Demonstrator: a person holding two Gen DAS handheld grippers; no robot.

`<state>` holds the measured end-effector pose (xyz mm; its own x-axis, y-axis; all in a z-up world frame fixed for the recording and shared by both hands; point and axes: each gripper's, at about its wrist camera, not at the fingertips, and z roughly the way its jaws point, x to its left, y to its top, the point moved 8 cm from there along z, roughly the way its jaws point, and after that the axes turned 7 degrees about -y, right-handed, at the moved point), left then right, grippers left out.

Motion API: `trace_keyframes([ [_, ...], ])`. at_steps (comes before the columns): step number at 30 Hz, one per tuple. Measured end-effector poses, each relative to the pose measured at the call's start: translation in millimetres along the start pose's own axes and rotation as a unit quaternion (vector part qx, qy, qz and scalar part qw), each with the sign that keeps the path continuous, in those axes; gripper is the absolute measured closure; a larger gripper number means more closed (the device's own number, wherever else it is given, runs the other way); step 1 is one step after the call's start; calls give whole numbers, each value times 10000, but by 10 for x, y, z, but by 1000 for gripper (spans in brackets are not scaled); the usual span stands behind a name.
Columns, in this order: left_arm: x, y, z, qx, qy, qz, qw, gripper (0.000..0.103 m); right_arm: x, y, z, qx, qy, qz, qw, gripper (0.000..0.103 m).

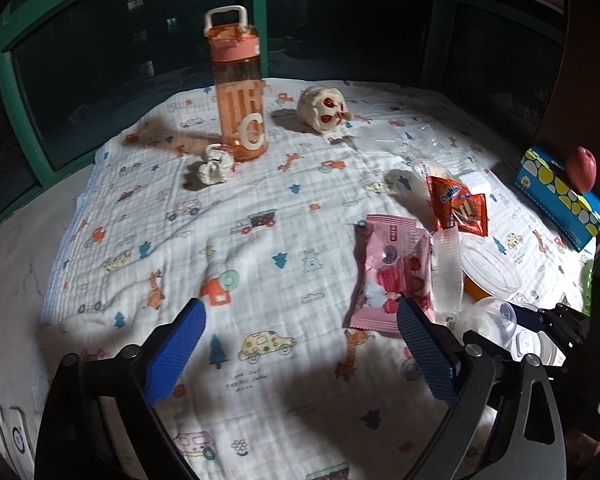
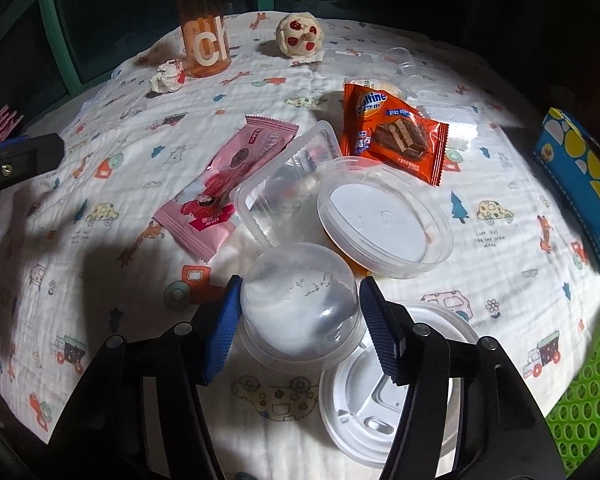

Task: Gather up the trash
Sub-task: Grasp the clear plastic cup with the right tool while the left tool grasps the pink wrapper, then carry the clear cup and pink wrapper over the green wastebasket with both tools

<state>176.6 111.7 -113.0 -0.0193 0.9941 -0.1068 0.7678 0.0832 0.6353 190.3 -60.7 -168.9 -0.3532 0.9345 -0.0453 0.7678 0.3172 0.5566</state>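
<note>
The printed cloth (image 2: 500,256) covered the surface. On it, the pink wrapper (image 2: 224,184) lay left of the clear tray (image 2: 276,184) and round lid (image 2: 384,220). Your right gripper (image 2: 296,320) had the clear dome cup (image 2: 300,300) between its narrowed jaws, pads at its sides. Your left gripper (image 1: 300,344) hung over bare cloth, jaws wide, empty, right pad over the pink wrapper's corner.
</note>
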Motion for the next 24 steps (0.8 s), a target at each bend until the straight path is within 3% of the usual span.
trace_keyframes([
  [10, -376, 61, 385, 302, -455, 315, 9980, 29, -195, -111, -364, -123, 255, 392, 9988, 44],
  [24, -668, 162, 1149, 1129, -1076, 278, 9874, 29, -568, -288, -633, -257, 310, 903, 9951, 44],
])
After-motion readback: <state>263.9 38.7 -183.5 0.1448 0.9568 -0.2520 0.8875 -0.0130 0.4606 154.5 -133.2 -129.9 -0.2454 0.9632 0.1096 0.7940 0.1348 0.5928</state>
